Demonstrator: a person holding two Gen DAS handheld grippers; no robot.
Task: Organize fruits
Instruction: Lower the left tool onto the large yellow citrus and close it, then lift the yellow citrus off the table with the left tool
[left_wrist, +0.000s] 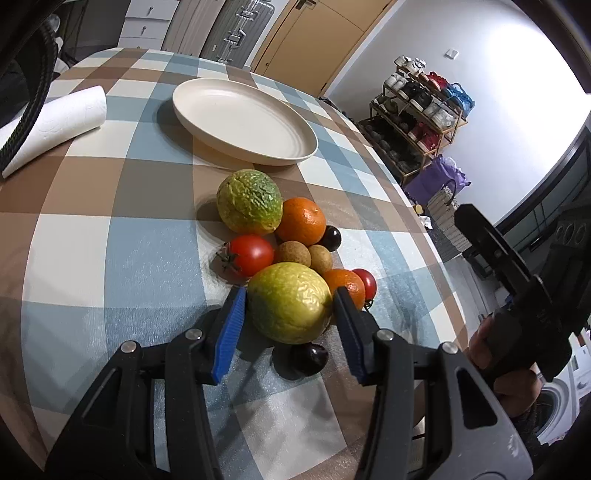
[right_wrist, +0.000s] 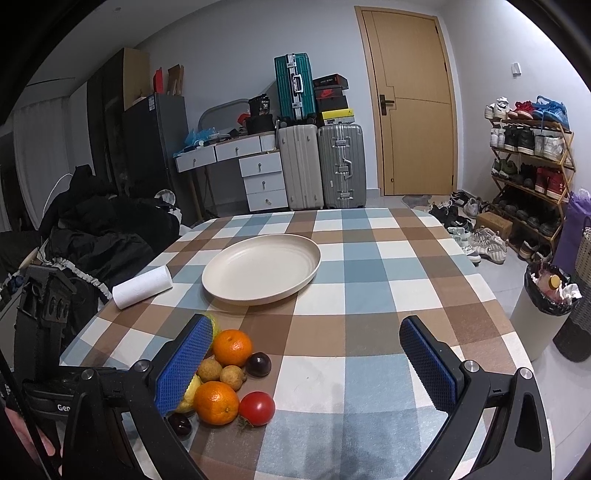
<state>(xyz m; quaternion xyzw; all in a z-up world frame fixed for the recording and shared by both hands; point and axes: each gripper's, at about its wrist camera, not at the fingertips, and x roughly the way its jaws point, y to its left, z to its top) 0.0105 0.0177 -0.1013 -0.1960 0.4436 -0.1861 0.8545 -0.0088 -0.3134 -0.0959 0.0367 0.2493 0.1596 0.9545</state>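
Straddling a wrinkled yellow-green citrus (left_wrist: 290, 302), the left gripper (left_wrist: 290, 295) has its blue-padded jaws on either side of the fruit; whether the pads press it or just flank it cannot be told. The citrus sits at the near end of a fruit cluster on the checked worktop (left_wrist: 110, 229). Just beside it lie an orange (left_wrist: 345, 286) and a tomato (left_wrist: 367, 282), with a dark plum (left_wrist: 310, 357) under its near side. Farther out are two longans (left_wrist: 306, 255), a second tomato (left_wrist: 251, 254), a second orange (left_wrist: 301, 220), another dark plum (left_wrist: 330, 238) and a greener citrus (left_wrist: 249, 201). Beyond the cluster stands a cream plate (left_wrist: 207, 96), with a paper roll (left_wrist: 66, 122) well apart to its left. The right gripper (right_wrist: 306, 328) hangs released, jaws wide, over bare cloth beside the fruit.
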